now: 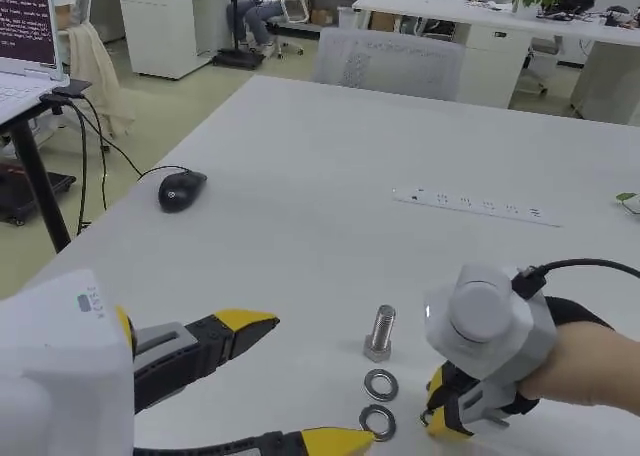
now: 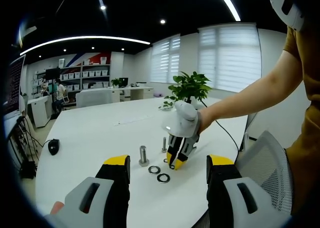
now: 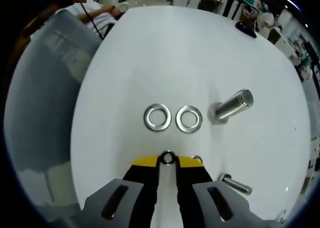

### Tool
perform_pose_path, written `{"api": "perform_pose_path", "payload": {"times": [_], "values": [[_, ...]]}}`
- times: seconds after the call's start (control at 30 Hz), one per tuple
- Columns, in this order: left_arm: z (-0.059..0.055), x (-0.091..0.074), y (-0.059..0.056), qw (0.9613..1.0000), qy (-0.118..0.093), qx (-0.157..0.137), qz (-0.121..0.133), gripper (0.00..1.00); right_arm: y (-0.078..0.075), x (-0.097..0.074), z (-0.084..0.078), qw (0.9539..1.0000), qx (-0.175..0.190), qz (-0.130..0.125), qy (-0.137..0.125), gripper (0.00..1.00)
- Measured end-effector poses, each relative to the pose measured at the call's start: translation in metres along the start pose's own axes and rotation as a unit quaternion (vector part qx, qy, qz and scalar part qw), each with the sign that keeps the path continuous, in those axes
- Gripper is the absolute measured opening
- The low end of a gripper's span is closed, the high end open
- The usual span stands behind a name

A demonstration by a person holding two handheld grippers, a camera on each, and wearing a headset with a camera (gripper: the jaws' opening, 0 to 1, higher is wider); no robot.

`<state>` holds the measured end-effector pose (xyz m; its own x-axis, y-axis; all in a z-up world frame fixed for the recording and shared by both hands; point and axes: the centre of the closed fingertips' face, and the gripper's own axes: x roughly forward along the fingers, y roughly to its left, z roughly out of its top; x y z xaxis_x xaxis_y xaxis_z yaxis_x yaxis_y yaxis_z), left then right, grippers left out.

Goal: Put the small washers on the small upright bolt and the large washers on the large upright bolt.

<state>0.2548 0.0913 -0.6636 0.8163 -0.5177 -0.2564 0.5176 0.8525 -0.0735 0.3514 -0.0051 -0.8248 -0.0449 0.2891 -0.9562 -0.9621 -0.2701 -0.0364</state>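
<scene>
Desk (image 1: 300,236) | mouse (image 1: 181,190), pwr strip (image 1: 470,204) | L tool (image 1: 300,380) spread | R tool (image 3: 168,161) pinches sm washer (image 3: 168,153)

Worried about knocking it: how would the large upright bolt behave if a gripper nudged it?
The large bolt stands on its hex head on the smooth table, so a low nudge would probably slide it; a push near its threaded top could tip it. It looks like solid metal, likely heavy for its size.
</scene>
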Motion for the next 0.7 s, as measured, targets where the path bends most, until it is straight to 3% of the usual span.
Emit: {"api": "perform_pose_path", "payload": {"times": [0.47, 0.7], "values": [[0.005, 0.002, -0.009, 1.0, 0.001, 0.0, 0.001, 0.61, 0.0, -0.001, 0.0, 0.9999, -0.009, 0.004, 0.005, 0.12], [0.006, 0.004, -0.012, 1.0, 0.005, 0.002, -0.002, 0.61, -0.005, -0.019, -0.005, 1.0, 0.001, -0.003, 0.0, 0.12]]}}
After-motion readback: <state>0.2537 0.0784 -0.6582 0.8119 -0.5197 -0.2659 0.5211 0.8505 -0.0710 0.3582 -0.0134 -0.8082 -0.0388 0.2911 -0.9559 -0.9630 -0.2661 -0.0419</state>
